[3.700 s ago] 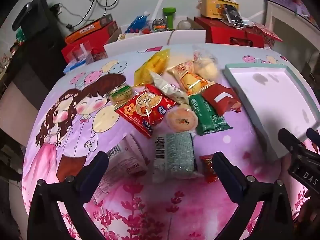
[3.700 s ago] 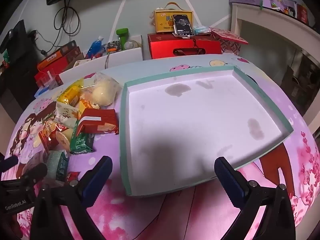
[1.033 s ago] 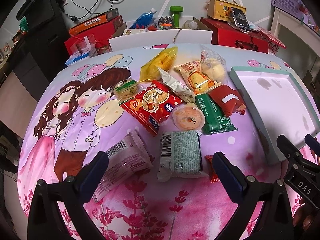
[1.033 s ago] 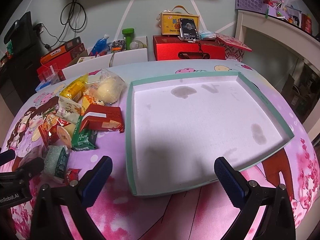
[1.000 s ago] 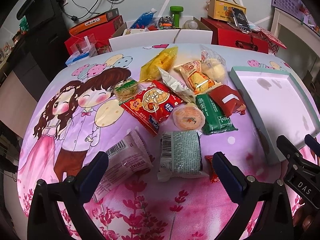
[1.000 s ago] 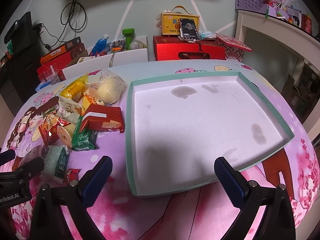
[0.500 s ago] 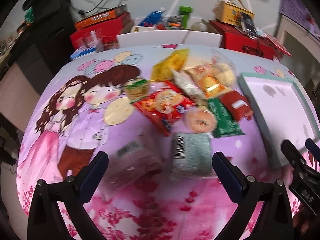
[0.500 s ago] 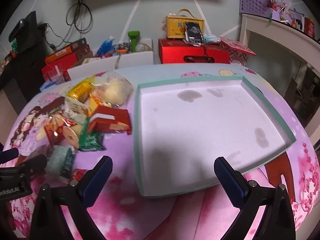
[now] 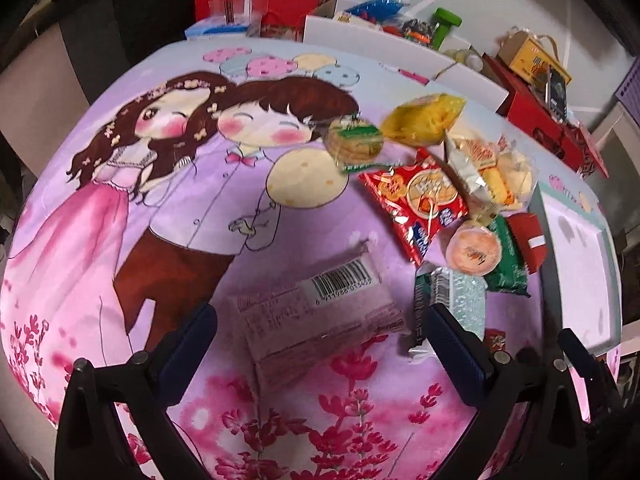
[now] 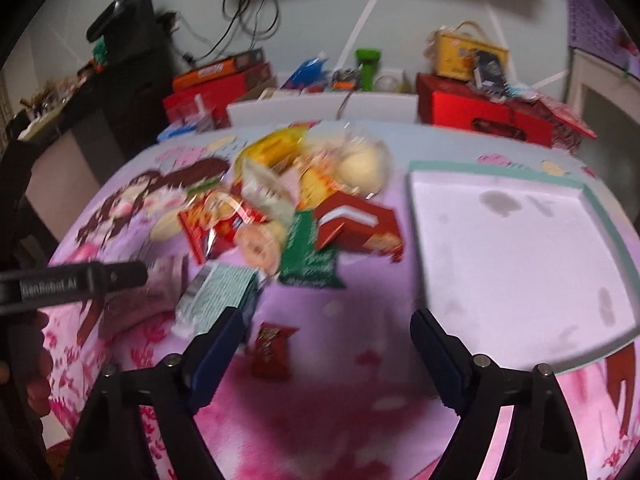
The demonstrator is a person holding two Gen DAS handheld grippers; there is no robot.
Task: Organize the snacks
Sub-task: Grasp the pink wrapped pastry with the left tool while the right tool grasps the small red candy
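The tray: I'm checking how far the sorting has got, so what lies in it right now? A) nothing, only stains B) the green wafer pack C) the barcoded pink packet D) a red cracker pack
A: the tray shows only a bare white floor with grey stains, while the snacks still lie on the cloth beside it.

Pale pink packet (image 9: 316,316), left wrist view: barcode on a white label, digits beneath reading roughly "6 911988 013453"; last digits uncertain; the small print beside it is illegible.

Left gripper (image 10: 72,282), right wrist view: black bar lettered "GenRobot.AI", blurred.

Other snack wrappers: printing too blurred to read.
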